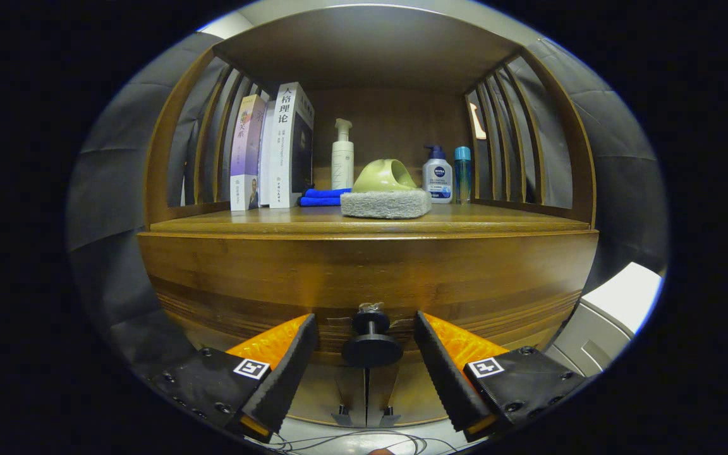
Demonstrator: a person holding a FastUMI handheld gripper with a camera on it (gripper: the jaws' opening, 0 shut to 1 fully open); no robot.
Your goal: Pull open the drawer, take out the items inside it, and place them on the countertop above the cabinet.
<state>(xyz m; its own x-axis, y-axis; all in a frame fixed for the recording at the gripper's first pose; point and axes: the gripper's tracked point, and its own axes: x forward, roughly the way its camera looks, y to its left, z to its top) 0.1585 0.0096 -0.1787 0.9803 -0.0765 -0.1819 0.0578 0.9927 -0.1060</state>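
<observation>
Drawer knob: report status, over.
Gripper open, fingers either side of the drawer knob, not pressing. Drawer closed. Nothing in the way.

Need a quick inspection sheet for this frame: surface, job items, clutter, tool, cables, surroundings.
Surface: wooden countertop above the drawer, front strip bare.
Job's things: drawer front looks closed; its dark knob sits between the fingers, untouched. Contents hidden.
Clutter: on the countertop, upright books, blue cloth, white pump bottle, green curved holder behind a grey sponge, white-and-blue pump bottle, teal bottle.
Grippers: tool open, fingers either side of the knob, gaps on both sides.
Cables: thin wires on the floor below the cabinet.
Surroundings: slatted shelf sides, grey booth wall, white box beside the cabinet.
</observation>
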